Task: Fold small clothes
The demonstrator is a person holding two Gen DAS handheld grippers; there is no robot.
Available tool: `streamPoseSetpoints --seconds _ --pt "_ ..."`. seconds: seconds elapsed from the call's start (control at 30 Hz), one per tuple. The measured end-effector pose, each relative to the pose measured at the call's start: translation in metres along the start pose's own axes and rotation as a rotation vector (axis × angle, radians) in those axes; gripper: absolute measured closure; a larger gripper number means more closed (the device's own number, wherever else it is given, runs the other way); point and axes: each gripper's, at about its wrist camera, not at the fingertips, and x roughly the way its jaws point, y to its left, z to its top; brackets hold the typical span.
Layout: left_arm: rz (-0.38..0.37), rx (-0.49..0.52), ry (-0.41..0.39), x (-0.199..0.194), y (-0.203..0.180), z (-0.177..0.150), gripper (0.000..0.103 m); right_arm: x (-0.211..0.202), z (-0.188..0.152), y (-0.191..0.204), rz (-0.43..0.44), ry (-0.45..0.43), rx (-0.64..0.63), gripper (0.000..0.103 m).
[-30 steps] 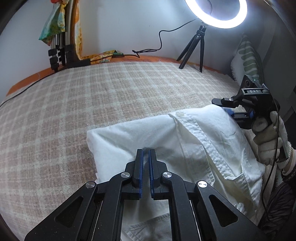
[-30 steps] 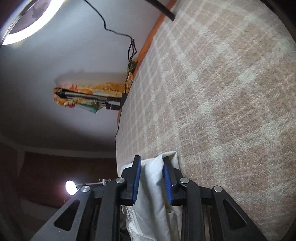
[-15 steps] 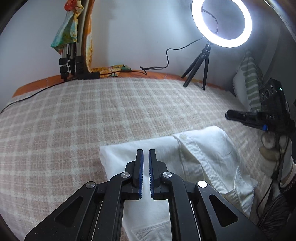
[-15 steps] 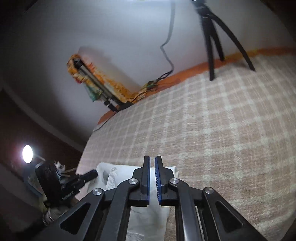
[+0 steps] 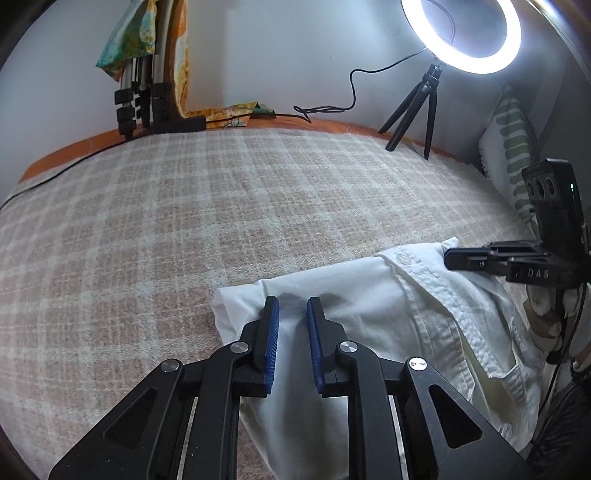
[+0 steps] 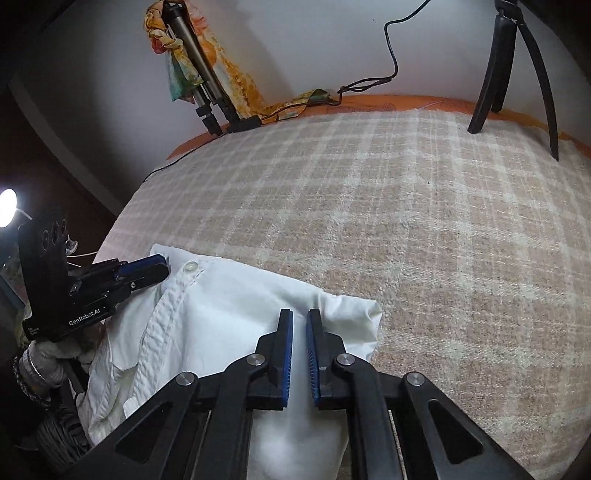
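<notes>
- white shirt lies near edge of the checked blanket, toward the right in the left wrist view; far part of the blanket bare
- fold state: shirt doubled over; button placket and one button face up along the top layer; far edge a rounded fold, puffy, not pressed flat
- judgement: first fold(s) done; remaining likely a flatten plus one more fold to get a compact packet; near part of the shirt is out of frame, so cannot confirm sleeves tucked
- left gripper: jaws have just been opening, now a narrow gap; hovers over the shirt's left corner; nothing pinched between the pads
- right gripper: jaws have just been closing, now nearly together; no cloth between them; sits over the shirt's right corner
- both corners released; shirt rests on its own
- ring light on tripod at far right, clear of the work
</notes>
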Motion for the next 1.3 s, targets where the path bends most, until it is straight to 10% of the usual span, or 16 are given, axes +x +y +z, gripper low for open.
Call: streamPoseSetpoints --seconds 0.3,0.43,0.7,1.3 --pt "0.042 -0.072 -0.055 -0.061 0.021 -0.008 0.085 -0.052 -0.013 -0.017 -0.064 -0.098 0.039 0.081" --pt "-0.012 -0.207 -0.055 -0.08 0.038 -0.023 0.061 -0.07 -0.031 -0.029 -0.045 -0.103 0.071 0.069" --pt "-0.162 -0.419 0.022 -0.079 0.04 -0.065 0.061 -0.072 -0.065 -0.055 0.098 -0.046 0.213 0.048" --pt "-0.367 -0.58 0.056 -0.06 0.055 -0.094 0.066 -0.032 -0.095 -0.07 0.379 0.015 0.431 0.061"
